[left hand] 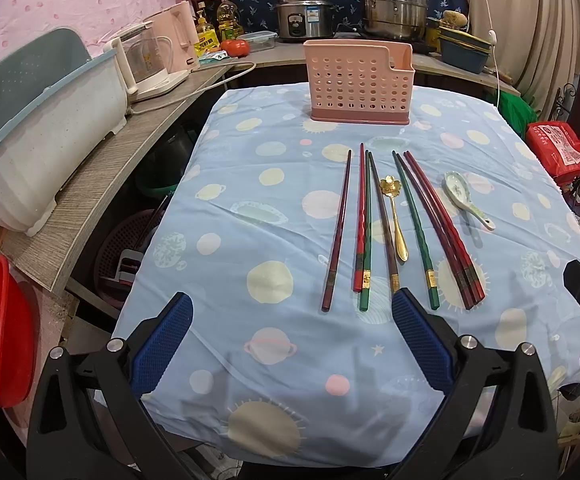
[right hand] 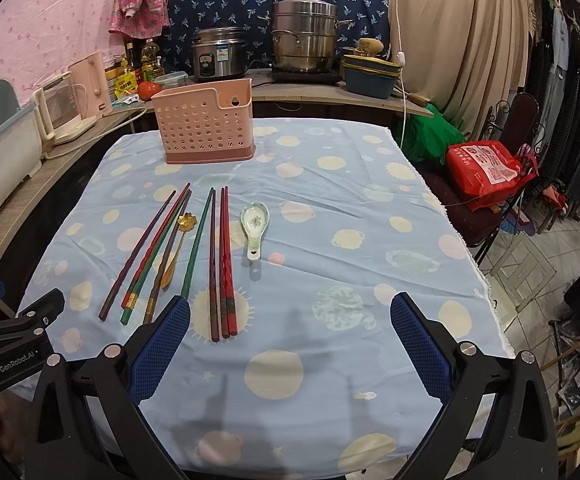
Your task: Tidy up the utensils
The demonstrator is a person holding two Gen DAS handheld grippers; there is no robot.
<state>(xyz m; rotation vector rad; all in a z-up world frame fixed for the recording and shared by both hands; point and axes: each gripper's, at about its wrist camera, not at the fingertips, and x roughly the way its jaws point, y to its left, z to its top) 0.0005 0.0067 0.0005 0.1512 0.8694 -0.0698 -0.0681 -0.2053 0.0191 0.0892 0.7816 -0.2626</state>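
From my left wrist view the left tool (left hand: pixel 291 314) hangs spread and empty, nothing sorted yet, chopsticks (left hand: pixel 369 224) lying before the pink holder (left hand: pixel 359 82), and from the right the right tool (right hand: pixel 290 316) gapes too above the cloth-covered desk (right hand: pixel 369 200), kitchen clutter behind.

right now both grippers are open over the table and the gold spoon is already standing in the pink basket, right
Not quite. Both the left gripper and right gripper are open, but the gold spoon lies flat among the chopsticks. The left wrist view shows it apart from the pink basket.
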